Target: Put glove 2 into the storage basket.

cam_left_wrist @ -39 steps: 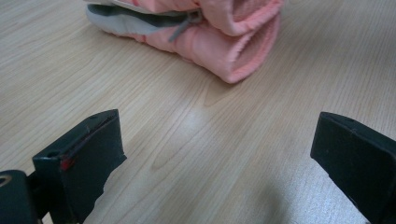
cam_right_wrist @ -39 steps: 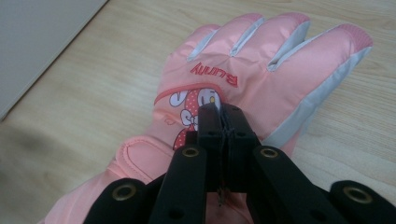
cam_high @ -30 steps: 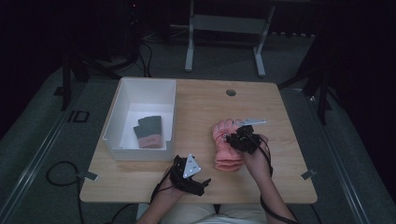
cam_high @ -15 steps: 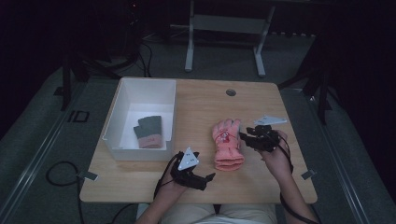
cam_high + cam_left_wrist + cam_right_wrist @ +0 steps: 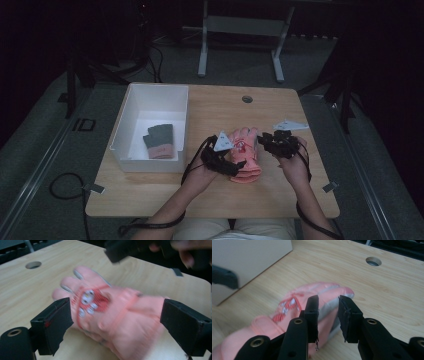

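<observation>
White bin (image 5: 131, 107) sits at the left of the wooden table (image 5: 215, 105), a folded dark grey glove with a pink cuff (image 5: 158, 141) lying inside on its floor; just right of the bin, the left gripper (image 5: 235, 165) comes in low over the cuff end of the pink glove (image 5: 244, 154), which lies flat on the tabletop near the table's middle, fingers pointing away from the person; in the left gripper view the jaws stand wide, one each side of the pink glove (image 5: 110, 315), the pads not pressing on it, and they have just been closing a little with the glove between them; the glove's back carries a red-and-white patch (image 5: 90, 301); to the right, the right gripper (image 5: 261, 141) hovers by the glove's finger end; in the right gripper view its jaws are parted by a narrow gap above the pink glove (image 5: 294, 307), grasping nothing, having just been closing; a round hole (image 5: 247, 99) marks the table's far edge.
</observation>
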Motion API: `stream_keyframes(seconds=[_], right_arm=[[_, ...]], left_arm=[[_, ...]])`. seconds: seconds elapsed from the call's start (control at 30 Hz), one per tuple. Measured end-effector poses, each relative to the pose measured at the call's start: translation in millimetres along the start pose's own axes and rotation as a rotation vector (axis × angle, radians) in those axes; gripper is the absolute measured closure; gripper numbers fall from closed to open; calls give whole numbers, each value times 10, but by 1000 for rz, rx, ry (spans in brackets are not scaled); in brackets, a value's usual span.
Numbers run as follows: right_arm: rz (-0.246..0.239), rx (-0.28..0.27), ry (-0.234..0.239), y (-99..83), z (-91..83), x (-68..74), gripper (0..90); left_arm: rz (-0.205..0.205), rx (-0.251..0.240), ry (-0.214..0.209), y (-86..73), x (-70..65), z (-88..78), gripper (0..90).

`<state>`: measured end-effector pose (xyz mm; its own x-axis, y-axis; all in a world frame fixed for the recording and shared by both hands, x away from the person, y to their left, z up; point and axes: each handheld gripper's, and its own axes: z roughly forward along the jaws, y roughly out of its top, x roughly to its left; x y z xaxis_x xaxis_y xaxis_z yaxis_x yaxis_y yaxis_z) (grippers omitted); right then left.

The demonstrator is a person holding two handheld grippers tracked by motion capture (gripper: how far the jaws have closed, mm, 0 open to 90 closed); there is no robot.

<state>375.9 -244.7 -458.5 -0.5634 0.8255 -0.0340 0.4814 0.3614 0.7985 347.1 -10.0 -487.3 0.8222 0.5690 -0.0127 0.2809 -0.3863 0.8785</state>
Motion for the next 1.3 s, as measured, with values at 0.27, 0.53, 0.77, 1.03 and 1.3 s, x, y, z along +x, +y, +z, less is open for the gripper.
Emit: stream_keyframes(seconds=[0.27,0.53,0.77,1.03,1.3], right_arm=[[51,22,-27,34,215,78,620],[38,107,-3,-135,333,45,544],[63,171,50,-259,440,-112,500],[79,220,105,-331,570,-124,517],[91,235,139,-342,614,-81,692]], left_arm=[[-43,78,71,109,322,192,116],[-102,131,66,76,458,323,117],[-135,228,29,-32,484,534,145],[-307,324,-39,-185,628,752,290],[-426,320,-186,-248,710,859,580]])
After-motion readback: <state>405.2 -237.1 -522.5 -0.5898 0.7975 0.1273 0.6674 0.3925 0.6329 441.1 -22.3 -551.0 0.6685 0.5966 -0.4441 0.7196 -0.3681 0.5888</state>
